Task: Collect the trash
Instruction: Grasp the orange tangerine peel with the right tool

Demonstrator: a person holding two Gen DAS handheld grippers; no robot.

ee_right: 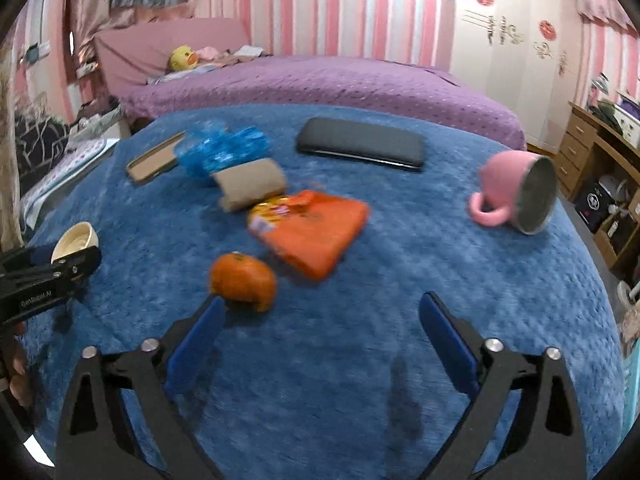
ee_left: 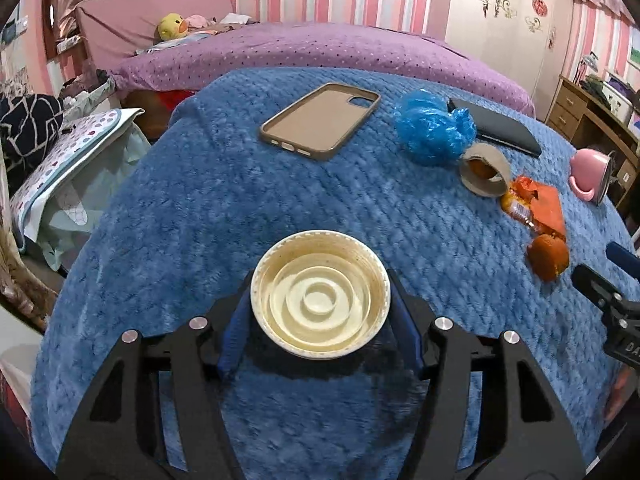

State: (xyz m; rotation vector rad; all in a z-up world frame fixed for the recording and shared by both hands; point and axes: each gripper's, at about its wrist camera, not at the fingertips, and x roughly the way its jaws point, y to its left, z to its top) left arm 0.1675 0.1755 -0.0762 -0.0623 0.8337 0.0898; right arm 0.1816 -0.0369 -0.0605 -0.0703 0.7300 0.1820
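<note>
Blue fleece blanket [ee_right: 400, 280] spread as work surface, bare toward its near edge.
Left gripper [ee_left: 320, 320] grips a round cream plastic lid [ee_left: 320, 304]; right gripper [ee_right: 320, 344], spread wide and empty, hovers beside orange mandarin peel [ee_right: 244, 280], near an orange snack wrapper [ee_right: 312, 232].

A cream paper cup [ee_left: 320, 306] sits low centre, mouth toward the lens. Right of the frame: blue bag [ee_left: 434, 128], cardboard roll [ee_left: 484, 176], orange wrapper [ee_left: 536, 204], peel (curled) [ee_left: 548, 258].
</note>
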